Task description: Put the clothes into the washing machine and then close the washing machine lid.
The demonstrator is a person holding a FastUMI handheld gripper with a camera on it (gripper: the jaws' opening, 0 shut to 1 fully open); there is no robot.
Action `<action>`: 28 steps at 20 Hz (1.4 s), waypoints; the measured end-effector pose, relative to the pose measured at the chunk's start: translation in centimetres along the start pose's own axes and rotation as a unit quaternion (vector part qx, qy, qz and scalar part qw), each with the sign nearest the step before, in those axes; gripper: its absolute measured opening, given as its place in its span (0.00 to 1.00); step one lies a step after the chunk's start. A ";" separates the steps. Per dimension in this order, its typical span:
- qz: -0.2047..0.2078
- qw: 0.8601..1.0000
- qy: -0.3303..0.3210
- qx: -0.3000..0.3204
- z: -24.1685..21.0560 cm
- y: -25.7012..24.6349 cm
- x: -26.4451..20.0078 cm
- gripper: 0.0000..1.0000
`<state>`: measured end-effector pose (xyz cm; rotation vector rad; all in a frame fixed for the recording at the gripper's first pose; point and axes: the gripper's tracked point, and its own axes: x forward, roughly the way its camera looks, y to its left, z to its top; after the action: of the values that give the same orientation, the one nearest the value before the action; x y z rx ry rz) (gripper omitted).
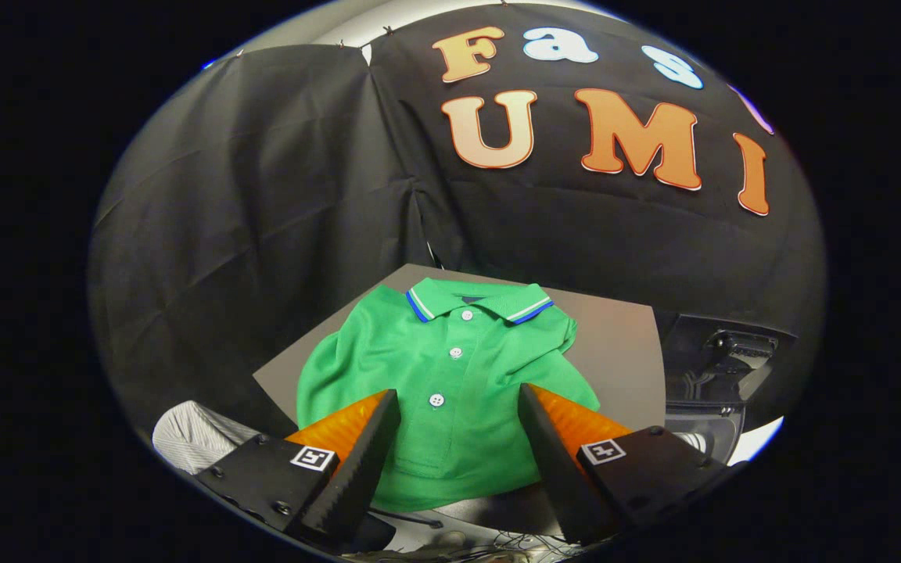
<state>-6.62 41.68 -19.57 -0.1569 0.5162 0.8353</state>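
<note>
Gripper [458,399] with its two fingers spread wide apart and pinching nothing; the jaws stood open over the lower part of a green polo shirt [450,391], whether above it or resting on it could not be told. One finger [357,461] lay over the shirt's lower hem on one side and the other over the hem and sleeve on the opposite side, so that the button placket ran up the gap between them. Each finger carried a small square black-and-white marker [314,458] on its dark mounting block.

The shirt lay face up and roughly flat, with some bunching at the sleeves, on a grey board [622,344]. Three white buttons [436,400] were visible down the front, the lowest just ahead of the fingertips, the other two beyond them. The collar [482,301], trimmed with blue and white stripes, was folded down and pointed away from the gripper, toward the black cloth wall [263,195] at the back of the booth.

To one side of the board, beyond the finger on that side, stood a dark object [720,367] with moulded black parts and a pale curved rim below it; its identity could not be made out. On the opposite side, beside the other finger's mounting block, a piece of pale ribbed fabric [192,442] lay off the edge of the board. Thin cables [513,543] were visible below the shirt's hem, between the finger bases.
</note>
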 end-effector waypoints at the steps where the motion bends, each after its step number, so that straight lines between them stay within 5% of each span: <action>1: -0.002 1.000 0.002 -0.005 0.0 0.0 0.2 0.98; 10: -0.002 0.999 -0.003 -0.047 -1.5 -0.3 1.4 0.98; 17: 0.032 0.999 -0.014 -0.011 -2.2 0.0 1.5 0.39; 20: 0.048 0.999 0.001 0.019 -2.1 0.1 1.2 0.21; 24: 0.047 0.998 0.004 0.030 -1.6 -0.1 1.0 0.09; 28: 0.047 0.998 -0.020 0.026 0.5 0.1 -1.0 0.08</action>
<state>-7.05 41.29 -18.63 -0.0692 0.5102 0.9151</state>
